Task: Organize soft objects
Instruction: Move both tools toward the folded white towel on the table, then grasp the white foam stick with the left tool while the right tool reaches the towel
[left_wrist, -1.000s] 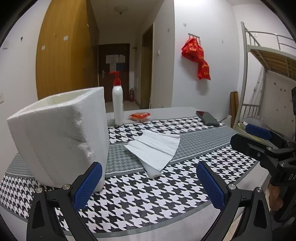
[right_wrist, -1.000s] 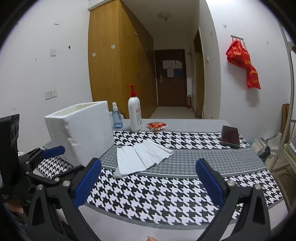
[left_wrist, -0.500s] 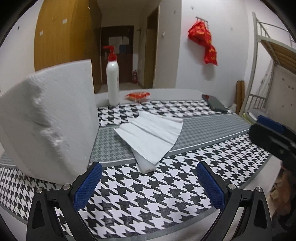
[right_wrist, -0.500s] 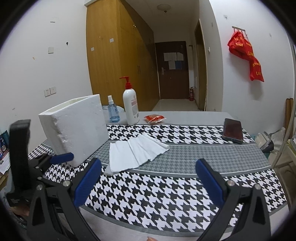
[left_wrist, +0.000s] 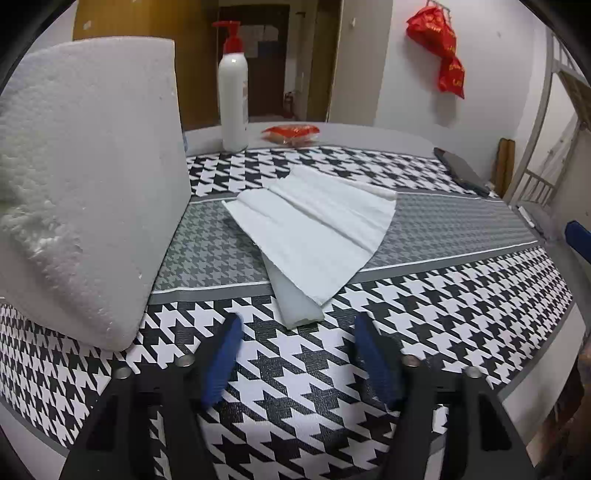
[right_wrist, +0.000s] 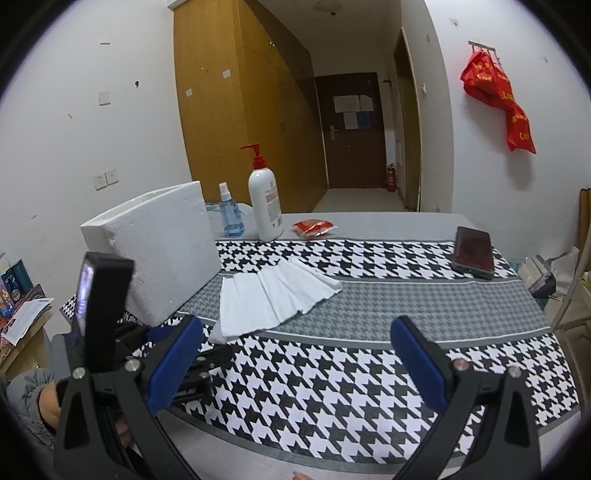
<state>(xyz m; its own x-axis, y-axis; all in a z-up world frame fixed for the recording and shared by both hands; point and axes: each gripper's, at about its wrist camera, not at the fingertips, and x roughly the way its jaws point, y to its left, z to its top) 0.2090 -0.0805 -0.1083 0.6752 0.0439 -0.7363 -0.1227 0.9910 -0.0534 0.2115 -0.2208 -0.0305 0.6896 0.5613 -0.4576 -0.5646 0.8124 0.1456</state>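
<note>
The white tissues lie fanned out on the grey band of the houndstooth-covered surface, their folded near corner pointing toward the left gripper and stopping just short of its blue pads. Compared with a second ago, this stack fills far more of the left wrist view and sits lower in it: the left gripper has dipped and come in toward the corner. Its jaws, fully spread a moment back, are closing now, with nothing yet between them (the tissue corner is just ahead of the tips, not inside). I read this as the start of a pinch on that near corner, so the picking-up step looks begun but not secured.

The tissues look thin, layered and limp, several sheets overlapped in a fan with soft creases; they would likely slide apart or droop if only the top sheet is caught.

Just to the left stands the white foam box, near the tissues but not touching them. Behind are a pump bottle and a small red packet, and a phone lies off to the right. The right gripper hovers over the near edge with jaws wide apart and empty, having barely shifted.
</note>
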